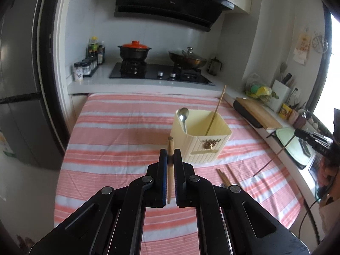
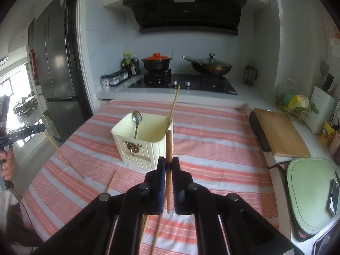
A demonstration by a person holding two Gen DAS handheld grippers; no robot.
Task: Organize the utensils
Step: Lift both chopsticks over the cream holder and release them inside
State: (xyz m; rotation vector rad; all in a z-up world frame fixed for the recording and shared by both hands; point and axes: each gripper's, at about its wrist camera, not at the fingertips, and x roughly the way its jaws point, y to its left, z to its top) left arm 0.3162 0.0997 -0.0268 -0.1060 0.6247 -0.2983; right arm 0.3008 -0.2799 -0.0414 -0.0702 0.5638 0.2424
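Jaws of the left gripper [image 1: 170, 156], black with blue ribbed pads, are pinched on 1 slim round wooden chopstick [image 1: 170, 170] held upright between them. Jaws of the right gripper [image 2: 169, 164] are likewise clamped on 1 darker wooden chopstick [image 2: 168, 170]. Below, the table's striped cloth [image 1: 119, 140], pink and white woven fabric, bears loose chopsticks [image 1: 224, 176] near the right gripper. Just beyond both grippers stands the utensil holder [image 1: 201, 146], a cream ribbed plastic box with rounded corners, containing 1 polished metal spoon [image 1: 183, 116] bowl-up and 1 leaning bamboo chopstick [image 1: 216, 110]. Farthest: glossy black cooktop [image 1: 157, 73], red-lidded clay pot [image 1: 134, 51], glass-lidded wok [image 1: 188, 58].
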